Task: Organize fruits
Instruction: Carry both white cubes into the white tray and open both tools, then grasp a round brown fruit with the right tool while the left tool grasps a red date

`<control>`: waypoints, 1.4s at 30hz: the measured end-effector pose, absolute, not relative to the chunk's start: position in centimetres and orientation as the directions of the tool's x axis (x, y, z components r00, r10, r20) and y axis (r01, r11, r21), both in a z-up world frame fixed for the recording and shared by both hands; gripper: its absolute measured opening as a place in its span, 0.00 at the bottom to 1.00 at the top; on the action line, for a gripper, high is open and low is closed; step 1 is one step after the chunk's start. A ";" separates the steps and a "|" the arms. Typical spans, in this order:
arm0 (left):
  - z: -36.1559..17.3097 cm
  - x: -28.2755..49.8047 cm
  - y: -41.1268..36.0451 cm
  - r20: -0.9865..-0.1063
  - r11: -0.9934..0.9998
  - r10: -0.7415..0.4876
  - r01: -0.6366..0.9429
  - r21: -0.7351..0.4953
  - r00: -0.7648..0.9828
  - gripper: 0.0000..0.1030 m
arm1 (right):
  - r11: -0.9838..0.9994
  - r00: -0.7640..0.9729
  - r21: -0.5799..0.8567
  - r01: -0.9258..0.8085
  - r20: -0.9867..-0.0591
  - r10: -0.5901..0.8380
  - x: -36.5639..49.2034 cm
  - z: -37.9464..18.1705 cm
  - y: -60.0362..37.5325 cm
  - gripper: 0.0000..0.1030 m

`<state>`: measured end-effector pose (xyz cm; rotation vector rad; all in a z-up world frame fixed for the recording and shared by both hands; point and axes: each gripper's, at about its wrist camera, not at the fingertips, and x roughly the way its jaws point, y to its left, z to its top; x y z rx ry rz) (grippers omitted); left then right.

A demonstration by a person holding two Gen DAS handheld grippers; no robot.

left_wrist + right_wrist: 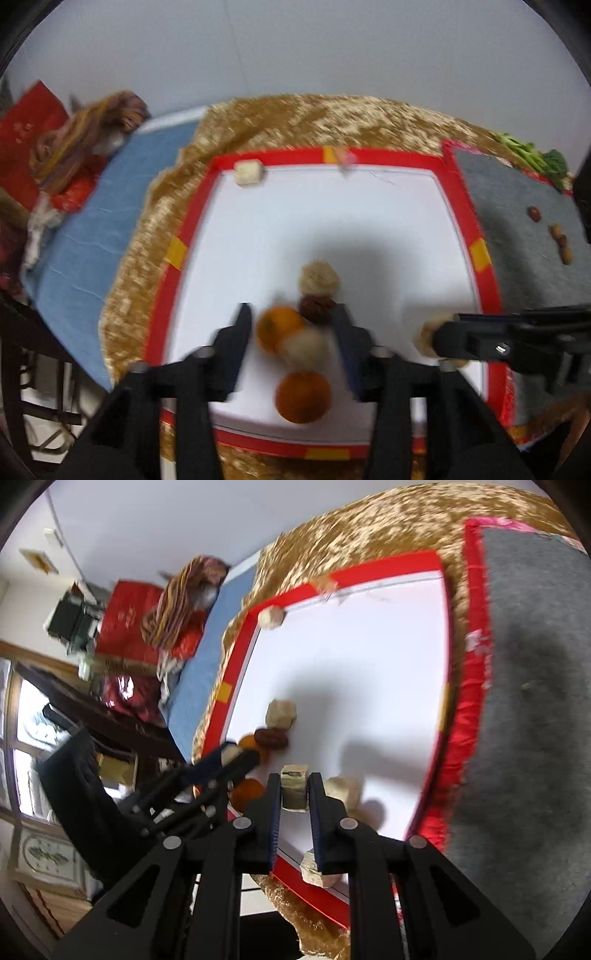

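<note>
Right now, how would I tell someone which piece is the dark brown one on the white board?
Find the white board with the red border. Near its front edge sits a huddle of fruit between the left gripper fingers. The dark brown piece is wrinkled and almost maroon, wedged between a pale beige lump and an orange fruit.

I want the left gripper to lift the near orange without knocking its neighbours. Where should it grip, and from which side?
Judging by its round shape, grip the near orange across its middle, coming straight down from above. The pale fruit touches its far side, so put the left gripper's fingers on its free left and right flanks.
</note>
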<state>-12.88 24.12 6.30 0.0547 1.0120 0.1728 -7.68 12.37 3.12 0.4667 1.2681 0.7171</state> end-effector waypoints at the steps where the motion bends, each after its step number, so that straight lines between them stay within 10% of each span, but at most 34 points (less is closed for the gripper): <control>1: 6.8 -12.9 23.9 -0.820 0.983 0.183 -0.123 0.138 0.542 0.55 | 0.701 0.118 0.675 -0.229 -0.695 0.709 -7.7 3.0 12.6 0.20; 6: 8.6 -12.6 22.5 -0.759 0.983 0.181 -0.134 0.124 0.625 0.59 | 0.680 0.184 0.695 -0.234 -0.655 0.733 -7.7 4.9 10.5 0.65; 29: 8.0 -9.8 9.8 -0.766 0.991 0.025 0.086 0.104 0.642 0.59 | 0.721 0.367 0.655 0.224 -0.742 0.561 -7.4 3.7 -16.7 0.64; 42: 8.4 -8.5 7.6 -0.725 0.981 -0.112 0.191 0.027 0.680 0.59 | 0.854 0.310 0.469 0.226 -0.865 0.393 -4.9 0.8 -13.8 0.23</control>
